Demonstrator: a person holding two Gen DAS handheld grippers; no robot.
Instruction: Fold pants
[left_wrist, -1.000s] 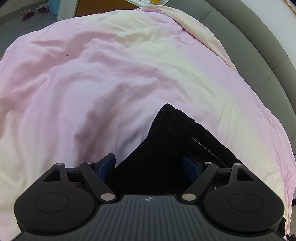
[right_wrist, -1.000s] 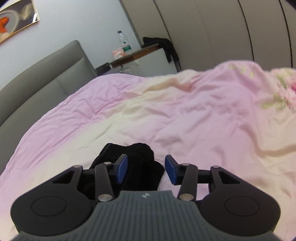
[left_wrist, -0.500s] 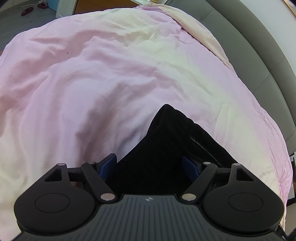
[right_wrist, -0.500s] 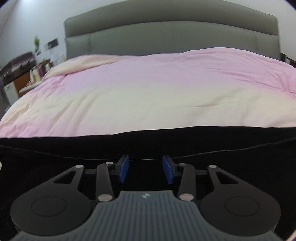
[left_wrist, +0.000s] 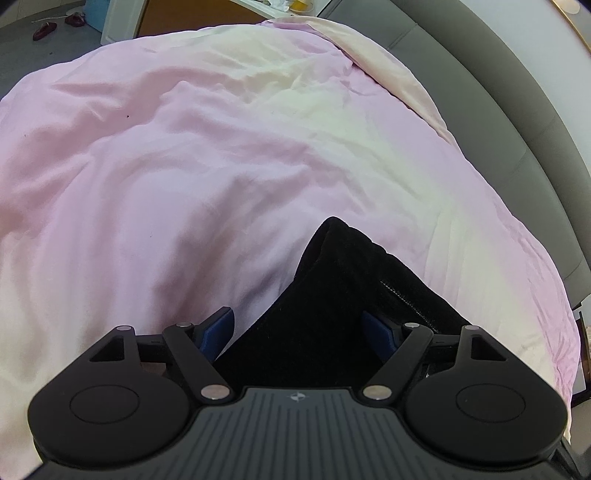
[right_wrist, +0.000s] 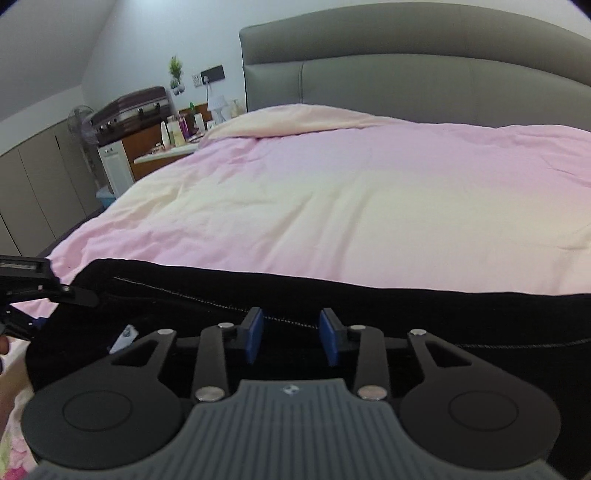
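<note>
Lying across the pink duvet (right_wrist: 332, 206), the black pants (right_wrist: 369, 306) make a long dark band of soft, matte cloth, with a pale line of stitching running along them. From the left wrist view the same pants (left_wrist: 332, 314) rise to a rounded, blunt peak of fuzzy fabric, a stitched seam slanting down one side. The left gripper (left_wrist: 298, 328) has its blue-padded jaws spread wide, the cloth bunched between them but neither pad pressing it. The right gripper (right_wrist: 291, 334) also stands parted, blue pads apart just over the stitched seam, nothing pinched. Beyond the pants the duvet is smooth cotton, gently rumpled, pink fading to cream. Behind the duvet stands a grey padded headboard (right_wrist: 406, 74), curved and panelled. Left of the headboard, a cluttered wooden dresser (right_wrist: 147, 147) carries a dark suitcase (right_wrist: 129, 110).
</note>
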